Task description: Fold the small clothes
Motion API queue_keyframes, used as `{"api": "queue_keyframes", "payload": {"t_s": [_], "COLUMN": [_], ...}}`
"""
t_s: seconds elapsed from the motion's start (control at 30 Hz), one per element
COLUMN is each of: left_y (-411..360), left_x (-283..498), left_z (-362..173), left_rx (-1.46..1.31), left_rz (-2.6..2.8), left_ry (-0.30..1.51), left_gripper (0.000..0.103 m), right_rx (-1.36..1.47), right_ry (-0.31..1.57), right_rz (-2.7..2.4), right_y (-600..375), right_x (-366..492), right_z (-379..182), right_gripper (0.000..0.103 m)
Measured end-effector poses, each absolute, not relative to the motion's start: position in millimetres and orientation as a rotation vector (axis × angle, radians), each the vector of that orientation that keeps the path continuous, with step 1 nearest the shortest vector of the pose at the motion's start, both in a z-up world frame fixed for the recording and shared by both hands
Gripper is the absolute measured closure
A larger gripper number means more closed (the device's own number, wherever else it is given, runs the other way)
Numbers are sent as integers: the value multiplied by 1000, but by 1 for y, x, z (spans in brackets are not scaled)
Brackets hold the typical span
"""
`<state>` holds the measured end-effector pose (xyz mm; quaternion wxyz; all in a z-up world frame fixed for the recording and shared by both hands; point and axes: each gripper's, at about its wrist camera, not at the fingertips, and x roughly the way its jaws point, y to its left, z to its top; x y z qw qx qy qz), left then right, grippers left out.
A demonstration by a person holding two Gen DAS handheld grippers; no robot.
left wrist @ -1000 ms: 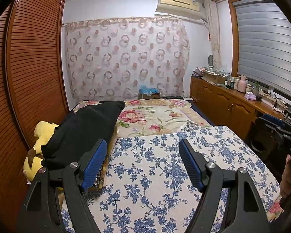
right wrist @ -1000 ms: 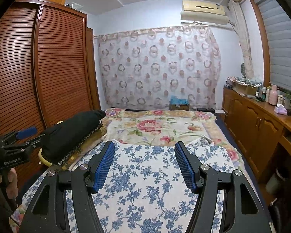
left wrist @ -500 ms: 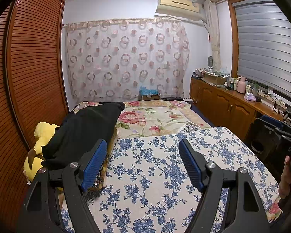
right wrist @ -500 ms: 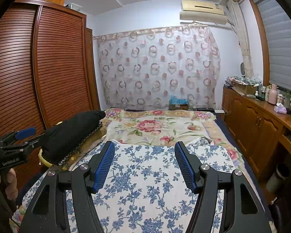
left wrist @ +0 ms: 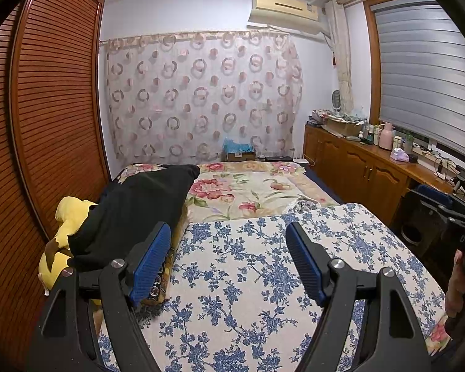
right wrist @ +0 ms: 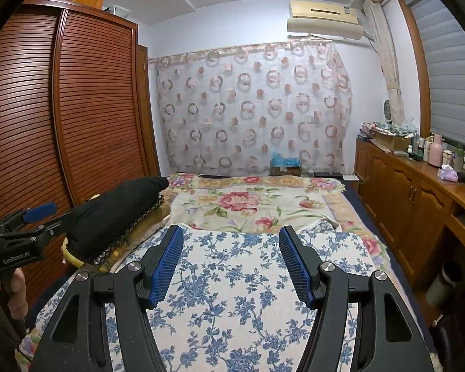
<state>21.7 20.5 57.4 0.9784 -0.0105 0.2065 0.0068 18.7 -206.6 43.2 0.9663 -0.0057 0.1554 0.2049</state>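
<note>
A bed [left wrist: 251,192] fills the room, its near half under a blue-flowered cloth [left wrist: 263,266]; a black garment [left wrist: 133,214] lies heaped at the left; left gripper [left wrist: 229,263] and right gripper [right wrist: 231,263] hover above, jaws apart, empty; folding seems unstarted; next, reach left for the garment.

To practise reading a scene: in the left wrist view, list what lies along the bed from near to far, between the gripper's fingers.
Left gripper → blue-flowered cloth → red-flowered bedspread → cardboard box → ring-patterned curtain.
</note>
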Motion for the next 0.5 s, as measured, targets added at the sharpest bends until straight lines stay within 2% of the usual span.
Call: {"api": "queue_keyframes", "payload": {"t_s": [0.5], "left_y": [20], "left_x": [22], "left_z": [57], "left_rx": [-21], "left_rz": [14], "left_ry": [415], "left_gripper": [25], "right_rx": [-12], "right_ry": [313], "right_rz": [413], "right_y": [-208], "right_x": [20], "right_z": [44], "right_gripper": [37]}}
